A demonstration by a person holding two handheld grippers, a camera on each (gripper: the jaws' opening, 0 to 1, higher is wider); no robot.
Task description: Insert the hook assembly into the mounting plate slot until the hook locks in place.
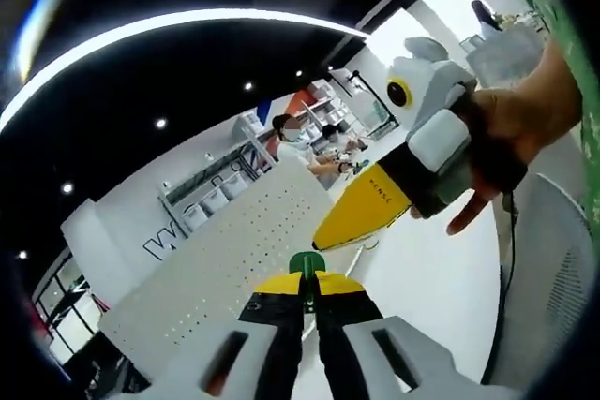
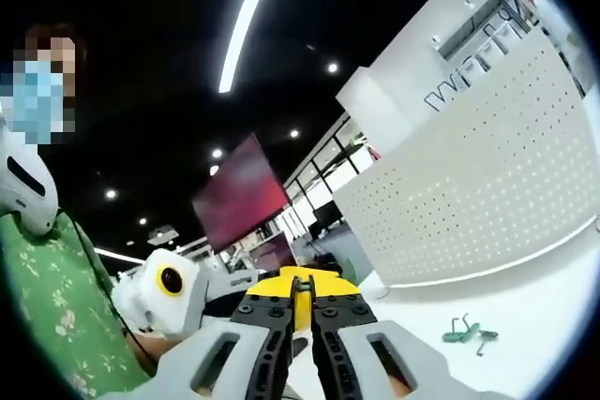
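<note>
Now | left claw (image 1: 307, 280) clamps green hook (image 1: 307, 263) before pegboard (image 1: 246, 248) | right claw (image 2: 302, 299) closed, empty

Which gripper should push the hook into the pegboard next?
Left. The left gripper is shut on a green hook and faces the pegboard; the right gripper looks shut and empty.

The pegboard (image 1: 246, 231) looks like matt white painted sheet, evenly perforated. The worktop (image 2: 525, 311) is smooth, glossy white. The hooks (image 2: 466, 332) seem green-coated wire. The left gripper (image 1: 309, 289) has matt yellow-and-black plastic jaws.
</note>
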